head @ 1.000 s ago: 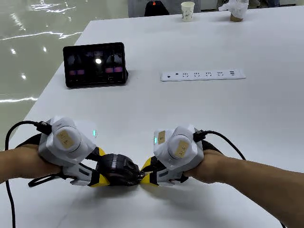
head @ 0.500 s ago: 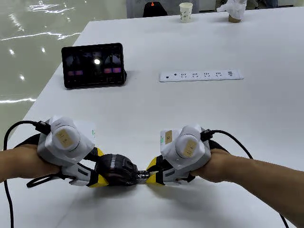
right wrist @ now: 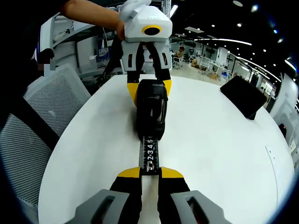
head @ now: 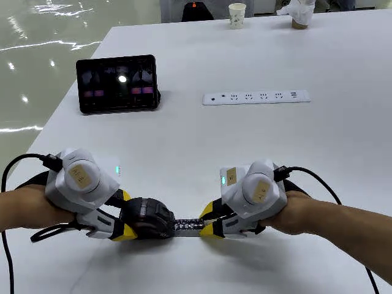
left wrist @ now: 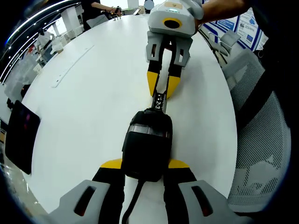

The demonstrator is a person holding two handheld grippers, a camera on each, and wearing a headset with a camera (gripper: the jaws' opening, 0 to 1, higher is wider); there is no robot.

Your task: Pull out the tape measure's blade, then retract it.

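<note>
your left hand-held gripper (head: pixel 127 215) is clamped on the black tape measure (head: pixel 150 217), with a yellow-tipped jaw pressed to each side of the case. the case rests on the white table (head: pixel 257 147), toward its near left. your right hand-held gripper (head: pixel 207 222) sits just right of it, jaws pinched narrow on the end of the blade (head: pixel 187 225). a short run of blade spans the gap between them, low over the table. the table's left edge runs close beside your left hand. bare table stretches to the right and far side. a dark tablet (head: pixel 116 82) stands far left and a white power strip (head: pixel 256 97) lies to its right, both well apart from the tape measure. a paper cup (head: pixel 236 15) stands near the far edge.
</note>
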